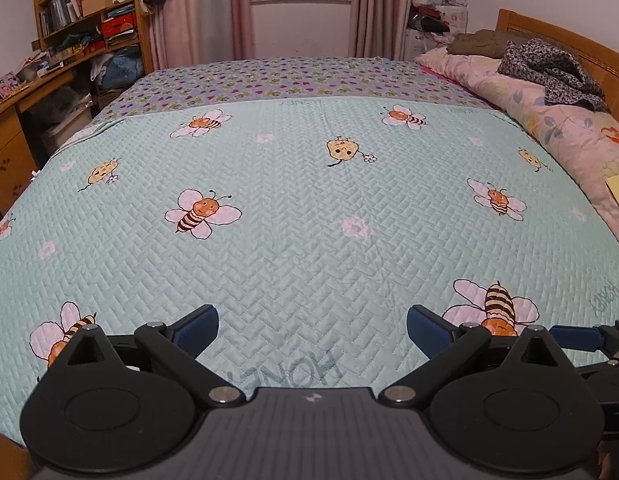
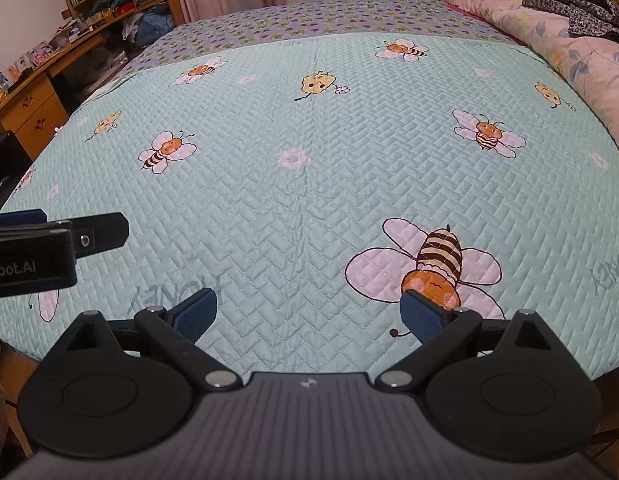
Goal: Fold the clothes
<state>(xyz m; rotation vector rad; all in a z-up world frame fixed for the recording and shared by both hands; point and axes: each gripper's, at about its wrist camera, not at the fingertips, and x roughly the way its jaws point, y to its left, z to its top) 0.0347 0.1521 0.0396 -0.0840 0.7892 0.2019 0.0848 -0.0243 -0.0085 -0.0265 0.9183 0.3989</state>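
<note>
Clothes: nothing is laid out for folding yet. The only garments I can see are a dark speckled garment [image 1: 549, 70] crumpled on the pink floral duvet [image 1: 557, 120], and a folded olive-brown piece [image 1: 481, 42] just beyond it, toward the wooden headboard [image 1: 565, 36]. Landmark for all positions below: the headboard.

The speckled garment sits next to the headboard, on the far right side of the bed from where I stand. No clear long axis; it is a heap, spread roughly along the duvet's length.

Between that heap and me: the mint bee-print quilt [image 1: 289, 200], bare of clothing, lying over a purple flowered sheet [image 1: 293, 80] at the side away from me.

My right gripper [image 2: 309, 312] hovers over the near edge of the quilt, jaws spread wide, nothing between them. My left gripper [image 1: 312, 328] is level with it, also spread wide and empty. The right one lies on the headboard side of the left; its blue pad [image 1: 577, 338] shows at the left camera's right edge.

Judgement: the right gripper is nearer the heap. Next move is probably a long reach forward and right toward the headboard. Task essentially at its start.
</note>
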